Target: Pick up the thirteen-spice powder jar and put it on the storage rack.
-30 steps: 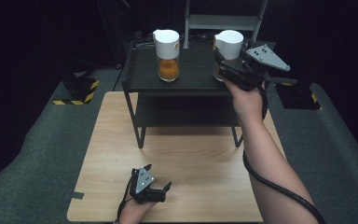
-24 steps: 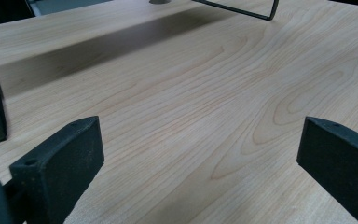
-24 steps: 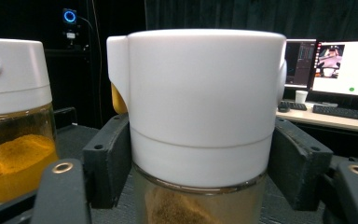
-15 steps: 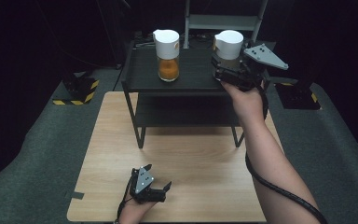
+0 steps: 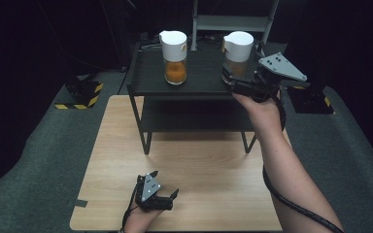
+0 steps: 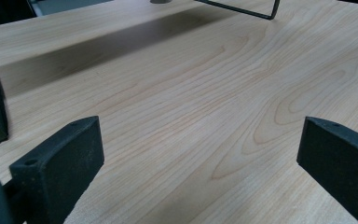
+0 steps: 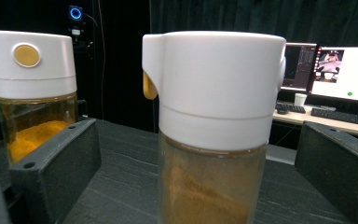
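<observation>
Two glass spice jars with white lids stand on a black stand [image 5: 201, 80]. The left jar [image 5: 174, 56] [image 7: 30, 93] holds orange powder, the right jar [image 5: 237, 51] [image 7: 212, 116] a browner powder. My right gripper [image 5: 229, 77] [image 7: 198, 144] is level at the right jar. Its jaws have just been opening and stand wide on either side of the jar, and the pads are clear of the glass. My left gripper [image 5: 165, 182] [image 6: 196, 144] rests open near the front edge of the wooden table [image 6: 191, 84], with nothing between its jaws.
The stand has a lower shelf [image 5: 194, 119] and thin legs on the table's far half. Grey carpet [image 5: 39, 160] surrounds the table. A yellow-and-black striped base [image 5: 80, 94] lies at the left. Monitors [image 7: 340, 70] glow behind the jars in the right gripper view.
The right gripper's jaws have spread apart around the right jar, which stays upright on the stand. The left gripper has not moved.
</observation>
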Demonstrator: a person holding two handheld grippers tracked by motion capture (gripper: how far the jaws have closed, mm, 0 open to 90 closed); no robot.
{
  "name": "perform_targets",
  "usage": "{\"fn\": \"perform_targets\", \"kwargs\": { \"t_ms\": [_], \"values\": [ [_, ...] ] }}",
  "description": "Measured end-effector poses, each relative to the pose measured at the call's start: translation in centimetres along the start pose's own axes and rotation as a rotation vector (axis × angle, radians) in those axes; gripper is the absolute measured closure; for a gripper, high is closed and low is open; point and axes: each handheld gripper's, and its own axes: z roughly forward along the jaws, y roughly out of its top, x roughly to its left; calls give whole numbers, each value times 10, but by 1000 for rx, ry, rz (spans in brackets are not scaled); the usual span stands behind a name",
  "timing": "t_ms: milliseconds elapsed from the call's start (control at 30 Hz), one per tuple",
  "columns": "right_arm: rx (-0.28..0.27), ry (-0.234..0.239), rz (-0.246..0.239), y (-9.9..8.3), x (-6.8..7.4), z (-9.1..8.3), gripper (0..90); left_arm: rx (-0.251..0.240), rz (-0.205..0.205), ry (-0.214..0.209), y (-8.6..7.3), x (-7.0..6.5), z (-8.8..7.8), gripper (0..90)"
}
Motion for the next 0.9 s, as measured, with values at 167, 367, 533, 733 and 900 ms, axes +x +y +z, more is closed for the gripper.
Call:
{"fn": "perform_targets", "kwargs": {
  "t_ms": [167, 367, 533, 733, 900],
  "values": [
    [-5, 8, -6, -4, 2, -8, 0, 0, -2, 1, 0, 0, 0, 8],
    [-16, 17, -24, -9, 4, -19, 0, 1, 3, 4, 0, -1, 0, 8],
    [-27, 32, -23, -13, 4, -31, 0, 3, 10, 6, 1, -2, 0, 8],
    [-43, 40, -36, -16, 6, -48, 0, 1, 7, 12, 0, -3, 0, 8],
    [-53, 42, -52, -20, 8, -63, 0, -3, 4, 14, 0, -3, 0, 8]
  ]
}}
